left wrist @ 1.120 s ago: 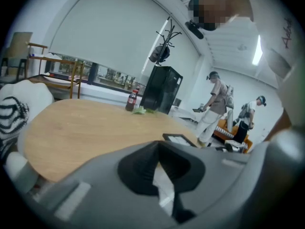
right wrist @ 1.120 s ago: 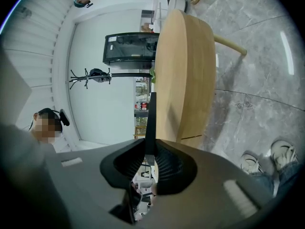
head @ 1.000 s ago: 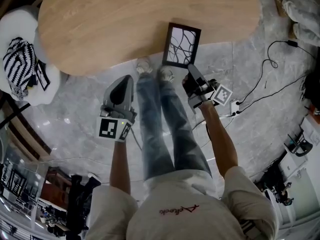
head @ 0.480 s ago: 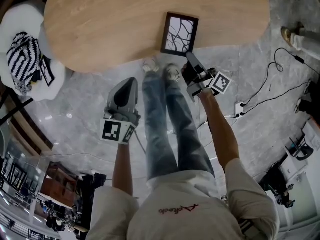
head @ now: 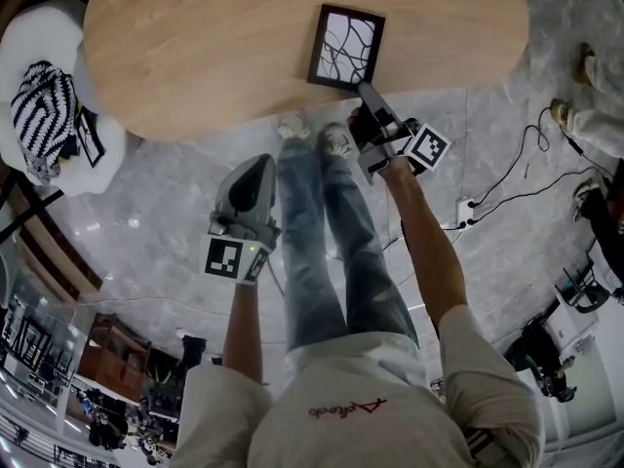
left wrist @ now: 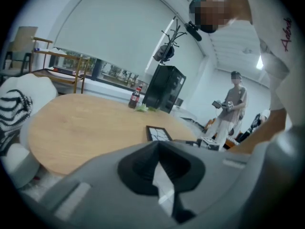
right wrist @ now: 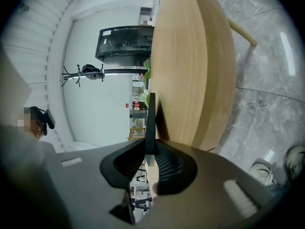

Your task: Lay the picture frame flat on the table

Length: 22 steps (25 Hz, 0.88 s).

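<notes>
The black picture frame (head: 346, 47), with a white sheet of dark branching lines, is over the front edge of the oval wooden table (head: 195, 57), its face up. My right gripper (head: 363, 88) is shut on the frame's near edge. In the right gripper view the frame (right wrist: 151, 118) runs edge-on between the jaws of that gripper (right wrist: 150, 149), parallel to the tabletop (right wrist: 190, 66) and close to it; contact cannot be told. My left gripper (head: 255, 164) hangs over the floor left of the legs, jaws together and empty. The left gripper view shows the frame (left wrist: 158, 134) beyond my left gripper (left wrist: 156, 144).
A white chair with a black-and-white striped cushion (head: 41, 115) stands left of the table. Cables (head: 526, 164) trail over the grey floor at the right. A cola bottle (left wrist: 135, 98) stands on the table's far side. Another person (left wrist: 232, 106) stands beyond it.
My right gripper has carried the frame further in over the table, from the edge toward the tabletop. The left gripper has hardly shifted.
</notes>
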{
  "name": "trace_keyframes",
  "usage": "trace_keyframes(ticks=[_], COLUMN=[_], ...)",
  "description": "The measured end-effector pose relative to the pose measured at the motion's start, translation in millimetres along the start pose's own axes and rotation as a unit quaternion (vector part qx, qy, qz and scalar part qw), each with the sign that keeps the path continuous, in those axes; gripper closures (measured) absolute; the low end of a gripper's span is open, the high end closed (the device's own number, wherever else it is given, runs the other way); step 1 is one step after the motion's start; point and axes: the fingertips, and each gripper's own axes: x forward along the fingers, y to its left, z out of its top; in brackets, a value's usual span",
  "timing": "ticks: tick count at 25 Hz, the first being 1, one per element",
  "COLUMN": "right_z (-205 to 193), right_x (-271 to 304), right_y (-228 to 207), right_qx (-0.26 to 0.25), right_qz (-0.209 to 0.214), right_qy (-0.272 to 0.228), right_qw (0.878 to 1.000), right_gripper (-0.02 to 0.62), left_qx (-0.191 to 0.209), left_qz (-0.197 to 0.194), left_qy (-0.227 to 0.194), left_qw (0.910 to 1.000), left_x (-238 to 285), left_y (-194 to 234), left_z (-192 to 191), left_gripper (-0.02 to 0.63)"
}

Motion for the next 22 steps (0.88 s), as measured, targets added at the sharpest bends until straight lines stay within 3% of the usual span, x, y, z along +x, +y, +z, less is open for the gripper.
trace_keyframes(ticks=[6, 10, 13, 17, 22], right_z=[-0.1, -3.3, -7.4, -15.1, -24.9], right_x=[1.6, 4.6, 4.8, 5.7, 5.3], right_y=[-1.4, 3.7, 1.4, -0.2, -3.9], right_qx=[-0.030, -0.058, -0.095, -0.178, -0.291], right_qz=[-0.048, -0.063, -0.103, -0.157, -0.199], right_qy=[0.013, 0.034, 0.051, 0.099, 0.152], right_qw=[0.998, 0.996, 0.989, 0.966, 0.923], right_gripper=[0.517, 0.459, 0.457, 0.431, 0.406], left_qx=[-0.005, -0.001, -0.004, -0.008, -0.005], left_qz=[0.003, 0.002, 0.000, -0.001, 0.000], left_qy=[-0.004, 0.000, -0.004, -0.013, -0.016], left_qw=[1.0000, 1.0000, 1.0000, 0.9999, 0.9999], left_x=[-4.4, -7.3, -9.3, -10.9, -12.8], left_y=[-4.7, -3.7, -4.4, -7.2, -7.8], left_z=[-1.2, -1.5, 0.9, 7.6, 10.9], left_gripper=[0.606, 0.606, 0.606, 0.606, 0.606])
